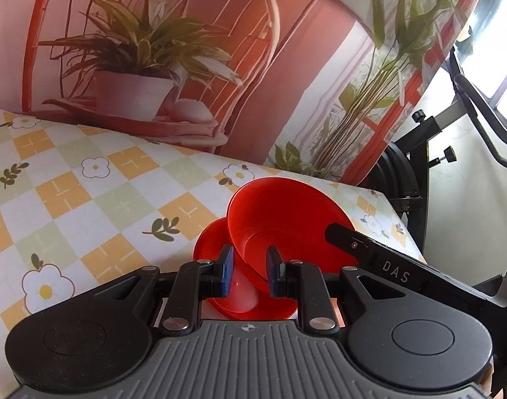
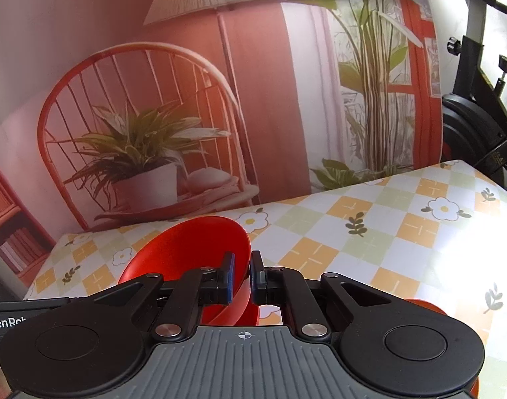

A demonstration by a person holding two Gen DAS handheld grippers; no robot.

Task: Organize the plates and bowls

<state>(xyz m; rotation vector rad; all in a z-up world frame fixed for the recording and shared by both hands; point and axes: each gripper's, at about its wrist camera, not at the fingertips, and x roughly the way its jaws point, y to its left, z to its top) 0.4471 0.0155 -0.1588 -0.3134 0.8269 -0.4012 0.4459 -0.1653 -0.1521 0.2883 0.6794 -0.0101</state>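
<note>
A red bowl hangs tilted above the checked tablecloth, its inside facing the left wrist camera. My right gripper is shut on its rim; its black finger reaches in from the right in the left wrist view. My left gripper is open, and its blue-padded fingers stand either side of the bowl's lower edge. A red plate lies flat on the cloth under the bowl. In the right wrist view the bowl fills the centre, with more red showing past the gripper body.
A printed backdrop of a chair and a potted plant stands along the table's far edge. An exercise bike stands beyond the table's right end. The left gripper's body sits at the left of the right wrist view.
</note>
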